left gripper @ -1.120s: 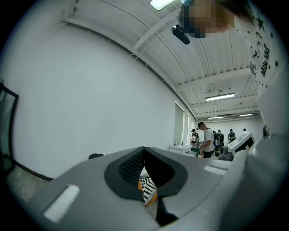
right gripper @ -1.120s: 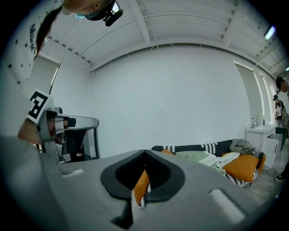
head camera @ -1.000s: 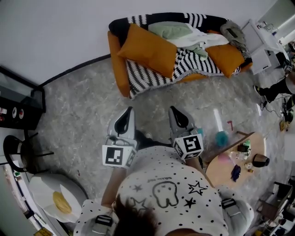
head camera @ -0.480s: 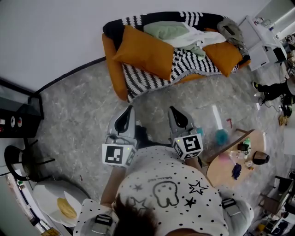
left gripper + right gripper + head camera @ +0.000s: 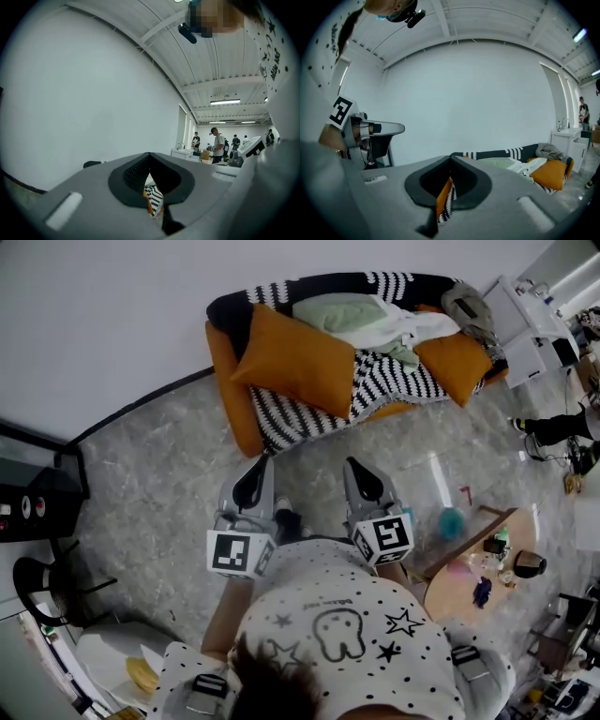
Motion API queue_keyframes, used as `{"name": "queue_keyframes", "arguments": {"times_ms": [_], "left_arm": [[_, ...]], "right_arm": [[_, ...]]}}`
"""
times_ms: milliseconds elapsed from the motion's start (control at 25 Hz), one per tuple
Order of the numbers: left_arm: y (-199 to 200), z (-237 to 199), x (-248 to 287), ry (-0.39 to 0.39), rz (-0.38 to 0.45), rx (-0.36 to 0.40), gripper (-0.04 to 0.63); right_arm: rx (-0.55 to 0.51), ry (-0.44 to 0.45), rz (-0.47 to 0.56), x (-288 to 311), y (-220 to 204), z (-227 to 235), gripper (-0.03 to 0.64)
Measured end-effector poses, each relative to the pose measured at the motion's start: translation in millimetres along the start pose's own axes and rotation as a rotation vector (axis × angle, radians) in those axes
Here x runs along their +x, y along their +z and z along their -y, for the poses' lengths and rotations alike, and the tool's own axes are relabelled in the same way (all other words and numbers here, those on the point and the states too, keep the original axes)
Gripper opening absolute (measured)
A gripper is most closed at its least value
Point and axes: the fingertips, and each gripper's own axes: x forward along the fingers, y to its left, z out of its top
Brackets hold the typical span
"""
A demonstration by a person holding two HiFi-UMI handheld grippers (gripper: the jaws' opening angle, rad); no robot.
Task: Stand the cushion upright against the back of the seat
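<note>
A large orange cushion (image 5: 295, 357) lies tilted at the left end of the sofa (image 5: 228, 371), on a black-and-white striped blanket (image 5: 375, 381). A smaller orange cushion (image 5: 455, 362) sits at the right end. Both grippers are held side by side over the floor, short of the sofa and pointing at it. My left gripper (image 5: 251, 486) is shut and holds nothing. My right gripper (image 5: 362, 480) is shut and holds nothing too. In the right gripper view the smaller cushion (image 5: 551, 173) shows right of the jaws, and the left gripper (image 5: 401, 127) at the left.
Green and white cloths (image 5: 356, 315) lie heaped along the sofa back. A round wooden table (image 5: 439, 589) with small items stands at the right, white desks (image 5: 534, 329) at the top right, a black shelf (image 5: 37, 493) at the left. People (image 5: 218, 145) stand far off.
Both grippers and I have moved forward toward the sofa. The sofa has drawn a little nearer in the head view, and the things at the lower left have slid back.
</note>
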Motion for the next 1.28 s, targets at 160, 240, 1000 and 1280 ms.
{"name": "queue_keyframes", "arguments": {"times_ms": [160,240,1000,1280], "left_arm": [[4,-14,12,-0.016,0.002,-0.001,-0.002],[3,-20,17,-0.023,0.001,-0.001,-0.002],[-3,-70,18,0.025,-0.005,-0.033,-0.003],[1,-80,29,0.054,-0.005,-0.024,-0.003]], "right_arm": [[0.004,-0.017,0.001,17,3,0,-0.005],[0.007,-0.022,-0.001,24,1,0,-0.005],[-0.006,-0.002,0.008,74,11,-25,-0.005],[-0.010,0.013,-0.017,89,11,-20,-0.005]]}}
